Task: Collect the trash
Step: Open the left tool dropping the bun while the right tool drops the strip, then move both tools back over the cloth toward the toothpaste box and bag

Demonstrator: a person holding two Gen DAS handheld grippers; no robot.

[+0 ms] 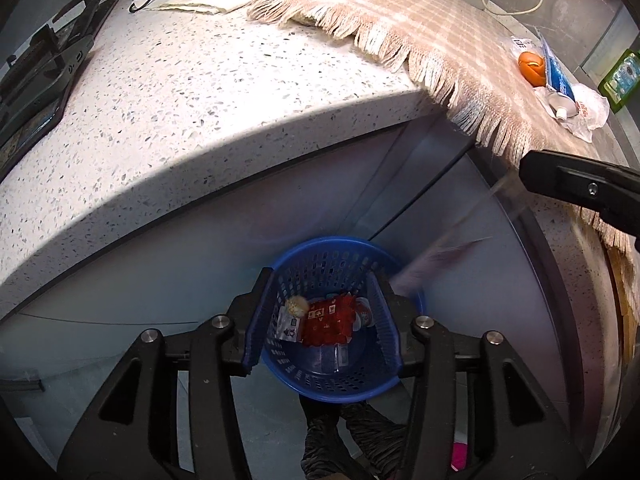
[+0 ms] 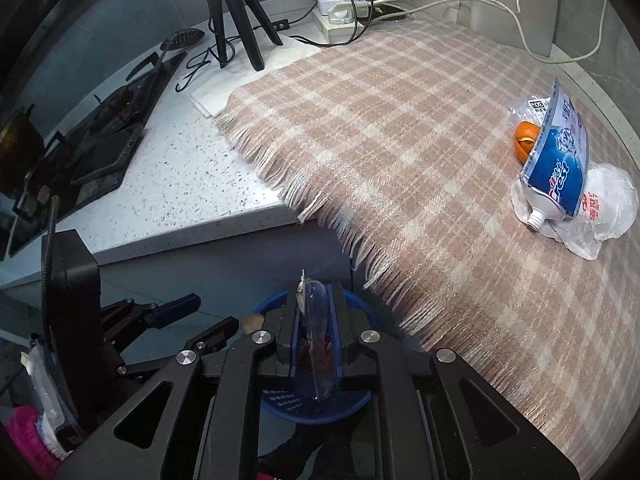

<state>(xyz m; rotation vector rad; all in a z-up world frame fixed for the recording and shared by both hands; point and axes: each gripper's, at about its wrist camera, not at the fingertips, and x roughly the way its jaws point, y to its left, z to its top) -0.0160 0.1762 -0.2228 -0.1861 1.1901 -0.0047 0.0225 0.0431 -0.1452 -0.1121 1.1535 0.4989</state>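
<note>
You are partway through the collection. Your left gripper (image 1: 326,320), at the bottom centre of the left wrist view, is clenched on the rim of the round blue perforated plastic basket (image 1: 352,384), with one finger inside the wall and one outside. Already lying in the basket are a crumpled red wrapper (image 1: 330,320), a small pale round scrap (image 1: 297,306) and some white printed packets (image 1: 289,326).

Your right gripper (image 2: 316,320), at the bottom centre of the right wrist view, is clamped on a thin clear plastic wrapper (image 2: 320,352) and holds it right above the basket; from the left camera that wrapper shows only as a blur at the basket's right rim. I judge the drop is the step in hand.

Still to collect, at the right edge of the right wrist view on the pink and cream checked fringed cloth (image 2: 400,160): a squeezed blue and white toothpaste tube (image 2: 556,176), a piece of orange peel (image 2: 526,140) and a crumpled white plastic bag (image 2: 604,204), all touching one another.
</note>
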